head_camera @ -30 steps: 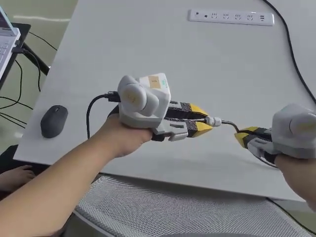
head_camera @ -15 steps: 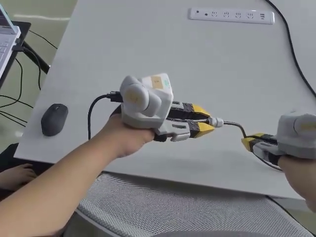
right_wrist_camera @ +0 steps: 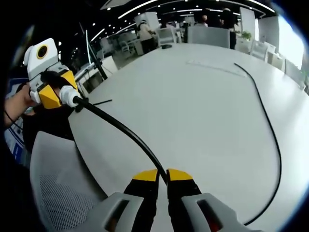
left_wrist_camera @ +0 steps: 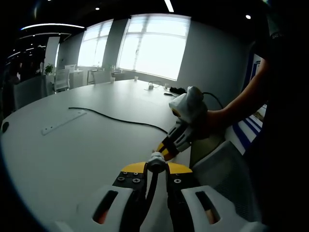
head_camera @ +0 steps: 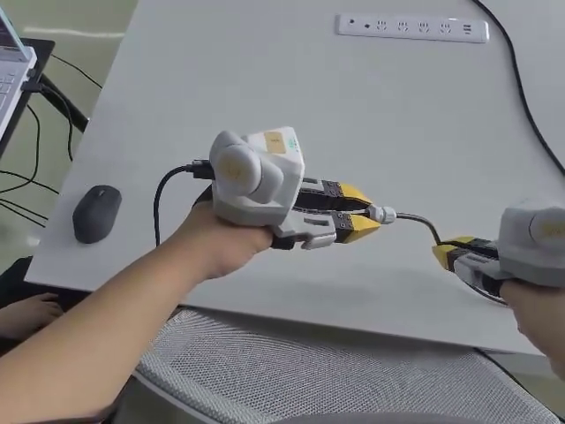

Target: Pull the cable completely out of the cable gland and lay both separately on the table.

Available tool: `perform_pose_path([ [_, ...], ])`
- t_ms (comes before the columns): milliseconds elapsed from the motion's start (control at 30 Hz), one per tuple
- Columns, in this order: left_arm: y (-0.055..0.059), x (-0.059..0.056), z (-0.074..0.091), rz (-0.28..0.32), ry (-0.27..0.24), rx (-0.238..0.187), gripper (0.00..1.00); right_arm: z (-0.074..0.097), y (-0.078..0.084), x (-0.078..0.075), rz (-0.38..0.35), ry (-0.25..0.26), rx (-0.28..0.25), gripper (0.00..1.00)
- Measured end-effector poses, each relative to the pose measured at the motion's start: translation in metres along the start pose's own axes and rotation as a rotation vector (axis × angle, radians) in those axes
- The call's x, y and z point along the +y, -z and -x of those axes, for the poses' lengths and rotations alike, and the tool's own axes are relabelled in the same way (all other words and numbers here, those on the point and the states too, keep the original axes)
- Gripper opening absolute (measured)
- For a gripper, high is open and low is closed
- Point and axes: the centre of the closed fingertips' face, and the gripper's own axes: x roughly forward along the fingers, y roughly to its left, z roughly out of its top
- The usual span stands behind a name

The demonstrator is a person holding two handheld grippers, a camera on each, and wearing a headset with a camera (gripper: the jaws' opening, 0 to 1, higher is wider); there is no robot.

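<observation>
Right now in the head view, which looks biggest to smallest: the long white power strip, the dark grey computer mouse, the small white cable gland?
1. Long white power strip, though farthest away.
2. Dark grey computer mouse.
3. Small white cable gland, smallest even held nearer the camera.

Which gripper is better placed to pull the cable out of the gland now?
Probably the right gripper: it is shut on the cable, clear of the gland that the left gripper clamps.
</observation>
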Motion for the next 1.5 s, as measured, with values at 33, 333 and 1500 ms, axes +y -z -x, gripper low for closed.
perform_pose_path([
  [33, 0.0, 0.0, 0.0, 0.0, -0.001, 0.0, 0.15, 0.0, 0.0, 0.0, 0.008, 0.002, -0.002, 0.01],
  [333, 0.002, 0.005, 0.0, 0.002, -0.011, 0.007, 0.15, 0.007, -0.005, -0.002, 0.063, 0.017, -0.013, 0.03],
  [1500, 0.011, 0.007, 0.002, 0.007, -0.016, 0.024, 0.15, 0.022, -0.074, 0.09, 0.696, -0.1, -0.107, 0.01],
])
